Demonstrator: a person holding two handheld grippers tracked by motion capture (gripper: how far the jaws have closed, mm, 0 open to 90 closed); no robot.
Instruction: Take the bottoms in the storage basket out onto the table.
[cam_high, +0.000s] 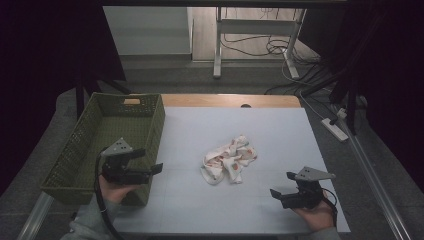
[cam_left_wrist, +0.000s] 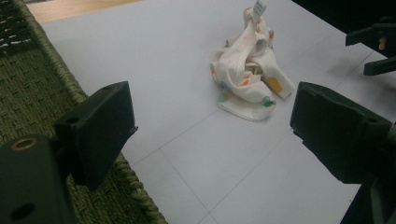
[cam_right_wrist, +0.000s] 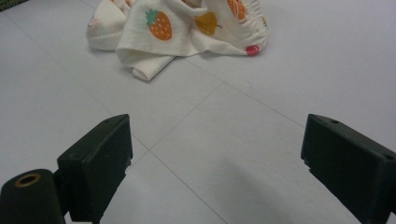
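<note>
A crumpled white cloth (cam_high: 229, 160) printed with small fruits lies in the middle of the pale table (cam_high: 280, 130). In the left gripper view the cloth (cam_left_wrist: 247, 70) sits ahead, a white tag sticking up from it. In the right gripper view the cloth (cam_right_wrist: 177, 28) shows a strawberry and a pear. My left gripper (cam_high: 150, 161) hovers by the basket's near right corner, open and empty. My right gripper (cam_high: 283, 184) is open and empty at the front right, pointing toward the cloth. Both stand apart from the cloth.
A green woven basket (cam_high: 85, 131) stands on the left part of the table, its rim (cam_left_wrist: 60, 70) right beside my left gripper. A wooden strip (cam_high: 230, 100) edges the table's far side. Beyond lie floor cables and a desk frame (cam_high: 260, 45).
</note>
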